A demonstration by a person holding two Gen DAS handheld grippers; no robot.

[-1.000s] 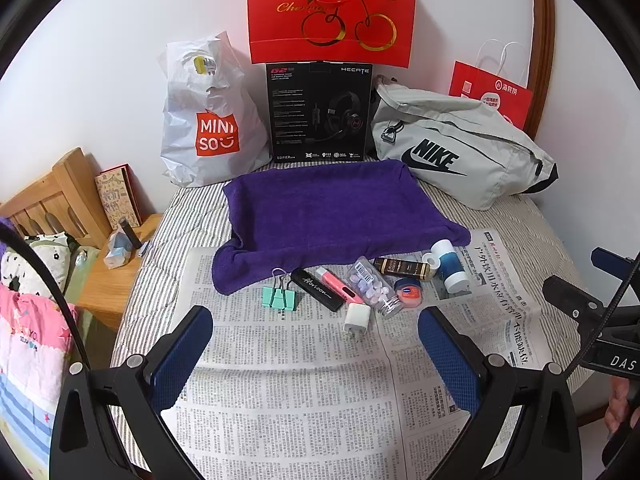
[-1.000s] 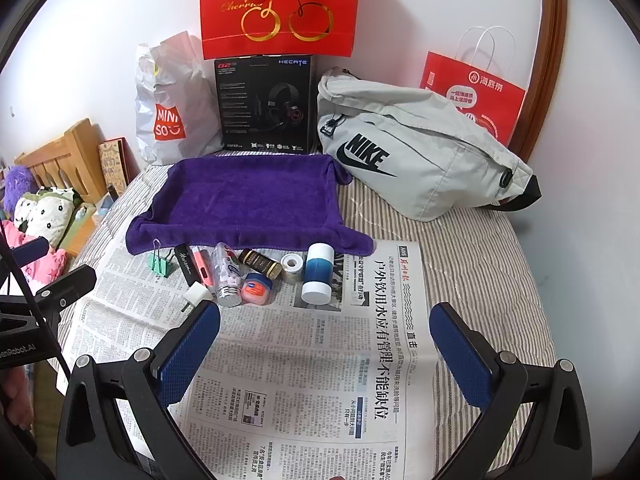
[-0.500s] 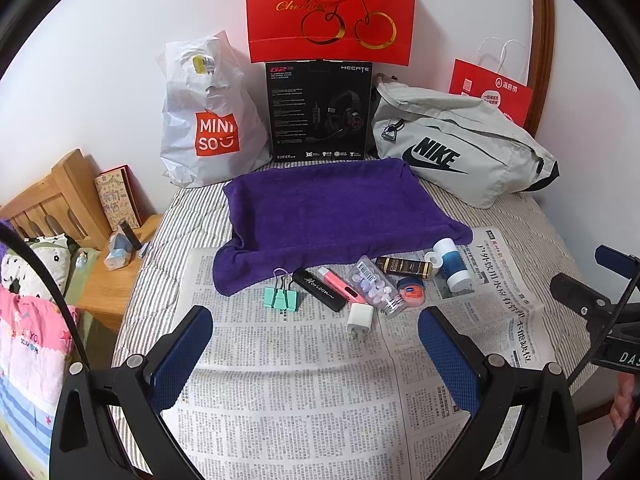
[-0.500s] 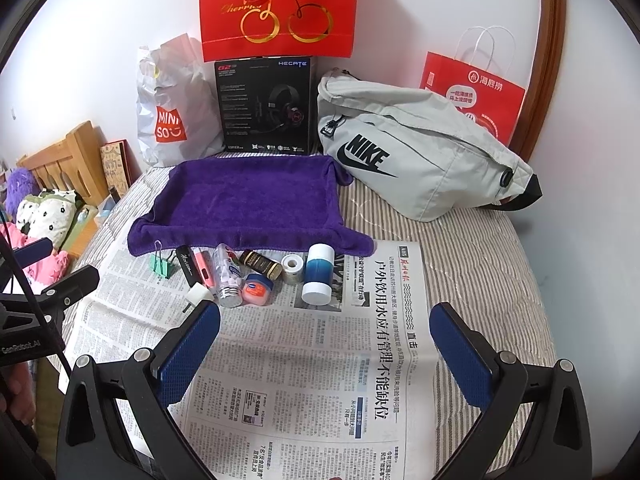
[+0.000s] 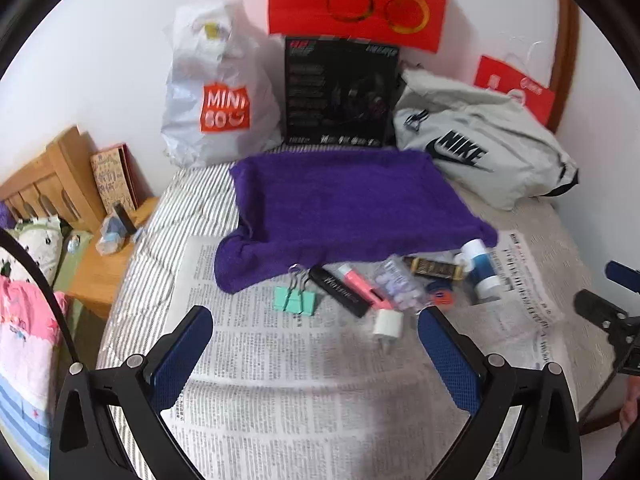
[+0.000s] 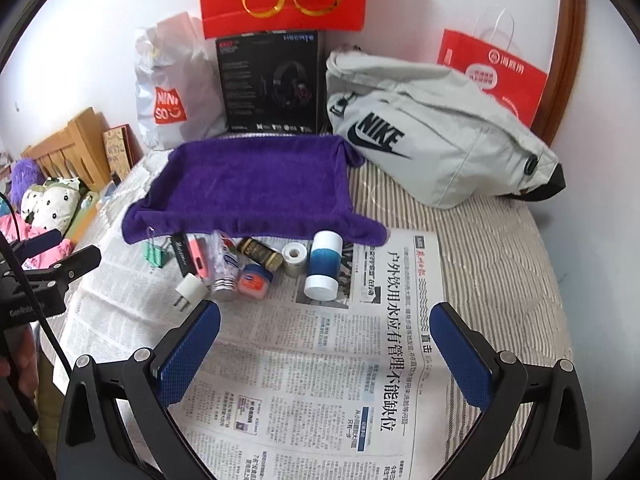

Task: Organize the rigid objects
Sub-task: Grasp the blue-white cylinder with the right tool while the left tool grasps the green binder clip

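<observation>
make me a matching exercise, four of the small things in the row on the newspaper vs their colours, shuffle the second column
Things
1. binder clip
2. charger plug
3. highlighter pen
4. squat jar nearest the right gripper

Colours
A. white
B. orange-red with a blue label
C. mint green
D. pink

Pairs: 1-C, 2-A, 3-D, 4-B
</observation>
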